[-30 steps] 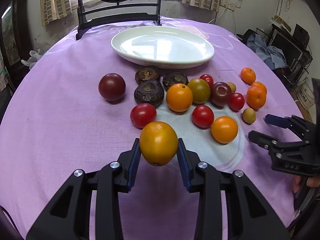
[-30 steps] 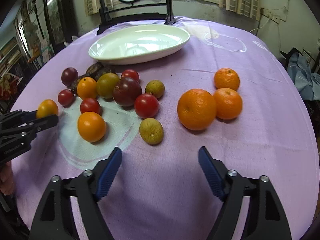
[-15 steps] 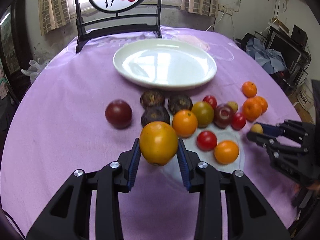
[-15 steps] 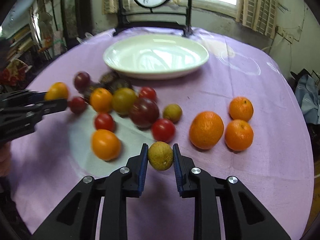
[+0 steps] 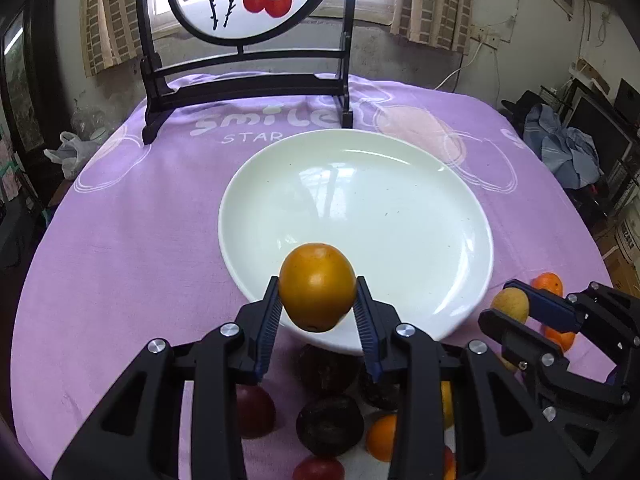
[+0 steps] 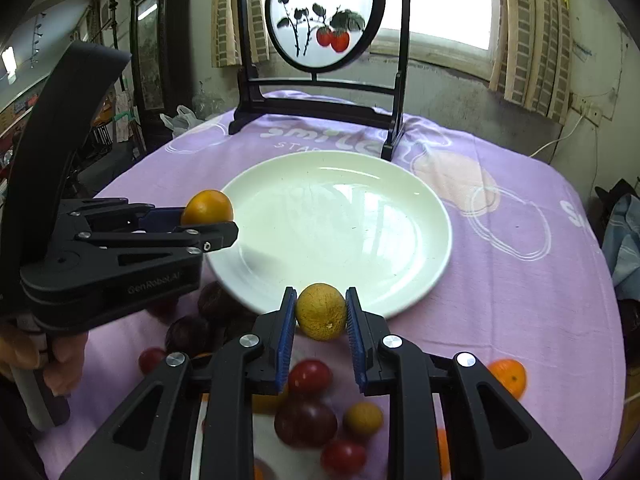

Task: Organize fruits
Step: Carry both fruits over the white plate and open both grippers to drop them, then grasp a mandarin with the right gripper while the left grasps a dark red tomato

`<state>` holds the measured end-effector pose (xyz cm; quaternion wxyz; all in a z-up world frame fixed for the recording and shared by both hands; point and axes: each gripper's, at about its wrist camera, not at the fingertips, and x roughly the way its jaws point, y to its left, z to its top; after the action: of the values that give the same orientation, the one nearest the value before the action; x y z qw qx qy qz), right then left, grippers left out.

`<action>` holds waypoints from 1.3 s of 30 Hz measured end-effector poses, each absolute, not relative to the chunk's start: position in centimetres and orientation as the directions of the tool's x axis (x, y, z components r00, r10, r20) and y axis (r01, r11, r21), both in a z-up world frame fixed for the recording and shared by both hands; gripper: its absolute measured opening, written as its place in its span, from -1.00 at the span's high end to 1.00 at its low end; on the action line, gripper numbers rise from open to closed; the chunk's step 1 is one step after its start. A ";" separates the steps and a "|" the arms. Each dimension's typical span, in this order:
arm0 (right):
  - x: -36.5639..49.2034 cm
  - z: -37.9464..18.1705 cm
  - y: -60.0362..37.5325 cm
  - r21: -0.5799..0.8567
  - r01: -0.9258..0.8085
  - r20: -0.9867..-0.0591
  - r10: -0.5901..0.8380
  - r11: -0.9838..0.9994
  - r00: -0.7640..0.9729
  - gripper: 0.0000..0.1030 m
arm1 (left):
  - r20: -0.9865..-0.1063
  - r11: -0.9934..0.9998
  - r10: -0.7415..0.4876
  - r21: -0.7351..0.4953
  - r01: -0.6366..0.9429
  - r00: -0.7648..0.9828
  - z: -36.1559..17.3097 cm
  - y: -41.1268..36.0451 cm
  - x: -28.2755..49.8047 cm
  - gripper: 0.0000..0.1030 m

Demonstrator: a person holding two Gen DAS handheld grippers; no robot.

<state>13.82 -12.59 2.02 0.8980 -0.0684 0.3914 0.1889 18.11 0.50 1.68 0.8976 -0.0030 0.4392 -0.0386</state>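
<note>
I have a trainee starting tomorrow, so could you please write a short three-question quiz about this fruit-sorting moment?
1. True or false: the white plate already holds fruit.
2. What does the left gripper hold? A) orange-yellow fruit B) red tomato C) nothing
3. Fill in: the right gripper is shut on a small ____ fruit.

Key: 1 false, the plate is bare; 2 A; 3 yellow-green.
</note>
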 end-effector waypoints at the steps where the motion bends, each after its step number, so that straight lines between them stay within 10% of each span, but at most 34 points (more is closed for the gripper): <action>1: 14.6 1.6 -12.3 0.030 -0.386 -0.737 0.281 0.922 0.615 0.51 | -0.796 0.997 -0.069 -0.043 0.058 0.602 1.3 0.5 18.7 0.32; 8: 16.1 -0.4 -10.9 0.048 -0.388 -0.777 0.278 0.921 0.564 0.40 | -0.843 0.995 -0.099 -0.081 0.056 0.528 -1.6 0.1 21.2 0.31; 12: 15.2 0.1 -11.5 0.050 -0.380 -0.765 0.280 0.923 0.580 0.16 | -0.833 0.995 -0.101 -0.081 0.059 0.545 -1.3 -0.2 20.2 -0.18; 23: 9.0 1.4 -17.5 0.100 -0.321 -0.725 0.290 0.942 0.625 -0.03 | -0.760 0.993 -0.090 -0.021 0.114 0.643 1.5 -0.1 12.6 -0.72; 39: 3.9 -1.7 -23.2 0.103 -0.189 -0.770 0.199 0.977 0.607 -0.03 | -0.781 0.994 -0.110 -0.075 0.082 0.615 -1.2 3.0 3.6 -0.78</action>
<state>3.89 -23.21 -1.72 0.8963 0.0055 0.4299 0.1083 3.63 2.96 -1.21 0.8985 -0.0160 0.4354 -0.0536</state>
